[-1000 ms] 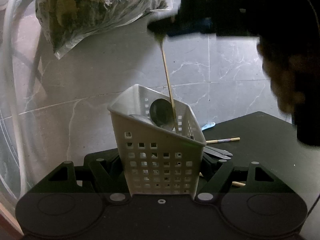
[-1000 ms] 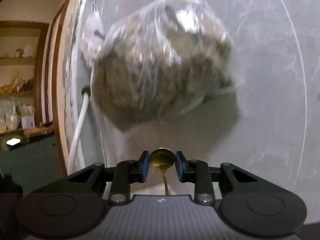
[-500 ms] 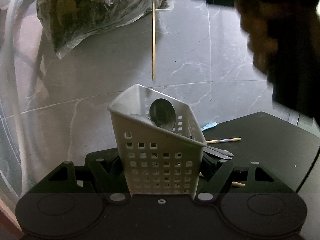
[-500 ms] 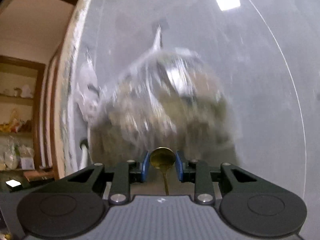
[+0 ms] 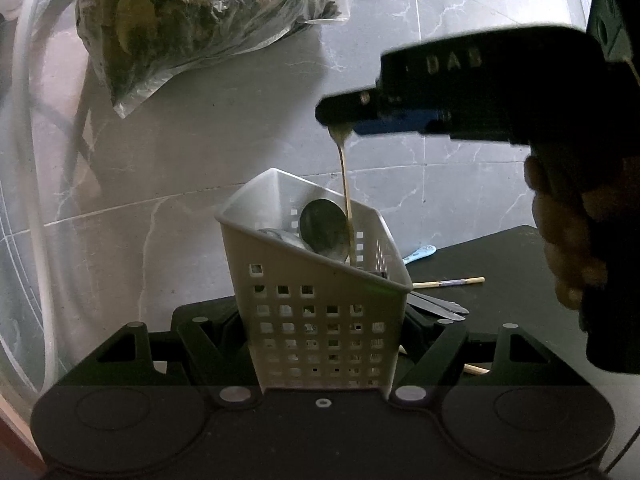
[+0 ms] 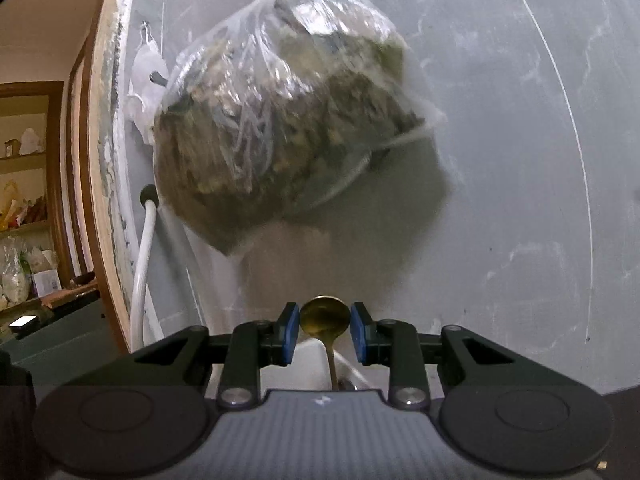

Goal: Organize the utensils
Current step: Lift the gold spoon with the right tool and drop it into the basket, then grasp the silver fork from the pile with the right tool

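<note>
Lettering "DAB" on right hand-held gripper (image 5: 340, 120)

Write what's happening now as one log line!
left hand-held gripper: shut on white basket | right hand-held gripper: shut on gold spoon, bowl up | spoon handle inside basket | step: release not yet done

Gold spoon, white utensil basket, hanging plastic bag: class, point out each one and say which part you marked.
gold spoon (image 6: 325, 317), right wrist view, on its bowl between the gripper pads.
white utensil basket (image 5: 316, 332), left wrist view, on its perforated front wall.
hanging plastic bag (image 6: 280, 120), right wrist view, on its bulging middle.
</note>
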The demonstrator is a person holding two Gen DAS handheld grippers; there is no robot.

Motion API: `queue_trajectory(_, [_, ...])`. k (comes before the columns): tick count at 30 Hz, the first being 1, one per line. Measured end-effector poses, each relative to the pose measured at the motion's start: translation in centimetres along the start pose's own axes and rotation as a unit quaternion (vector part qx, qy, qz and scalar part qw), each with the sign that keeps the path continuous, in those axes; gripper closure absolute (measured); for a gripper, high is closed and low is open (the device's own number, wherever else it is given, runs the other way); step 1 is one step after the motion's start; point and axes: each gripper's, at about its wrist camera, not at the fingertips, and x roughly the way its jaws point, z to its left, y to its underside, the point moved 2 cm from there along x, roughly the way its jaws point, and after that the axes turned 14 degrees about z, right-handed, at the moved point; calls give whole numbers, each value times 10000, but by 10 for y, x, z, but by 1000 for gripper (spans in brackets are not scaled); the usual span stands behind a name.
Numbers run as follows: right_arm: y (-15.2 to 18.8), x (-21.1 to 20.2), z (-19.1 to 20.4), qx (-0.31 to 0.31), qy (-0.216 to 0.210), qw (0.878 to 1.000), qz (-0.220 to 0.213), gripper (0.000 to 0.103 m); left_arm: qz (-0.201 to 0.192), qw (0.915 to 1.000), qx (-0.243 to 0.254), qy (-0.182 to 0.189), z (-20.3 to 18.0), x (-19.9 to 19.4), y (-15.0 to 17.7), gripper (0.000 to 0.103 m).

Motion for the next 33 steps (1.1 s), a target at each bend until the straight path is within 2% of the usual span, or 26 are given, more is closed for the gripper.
queue_trajectory(5, [6, 9, 2, -107, -34, 9995, 301, 70, -3, 10000, 19, -1, 0, 1, 0, 26])
queue_trajectory(8, [9, 7, 1, -190, -93, 9988, 431, 45, 1, 10000, 21, 8, 1, 1, 0, 26])
queue_trajectory(10, [7, 3, -1, -253, -139, 9983, 498, 39, 0, 10000, 19, 11, 1, 1, -1, 26])
queue_trajectory(12, [4, -3, -6, -271, -144, 9984, 483, 23, 0, 10000, 17, 6, 1, 0, -1, 26])
queue_trajectory(13, [2, -9, -11, -251, -118, 9986, 455, 19, 1, 10000, 16, 4, 1, 0, -1, 26])
queue_trajectory(15, [1, -17, -25, -183, 48, 9987, 465, 7, 3, 10000, 10, -18, 1, 1, -1, 26])
queue_trajectory(17, [2, -23, -45, -99, 326, 9975, 614, 1, 5, 10000, -15, -55, 1, 1, -1, 26])
queue_trajectory(21, [14, -17, -92, -74, 1014, 9860, 1321, 0, 18, 9999, -64, -153, -1, 3, -2, 26])
queue_trajectory(23, [20, -9, -110, -55, 1139, 9795, 1661, 0, 40, 9997, -97, -203, -1, 4, -3, 26])
queue_trajectory(28, [27, 28, -145, 154, 893, 9725, 2145, 3, 91, 9990, -204, -390, -3, 7, -8, 26])
queue_trajectory(33, [30, 89, -165, 334, 798, 9590, 2699, 17, 121, 9979, -321, -551, -5, 8, -10, 26])
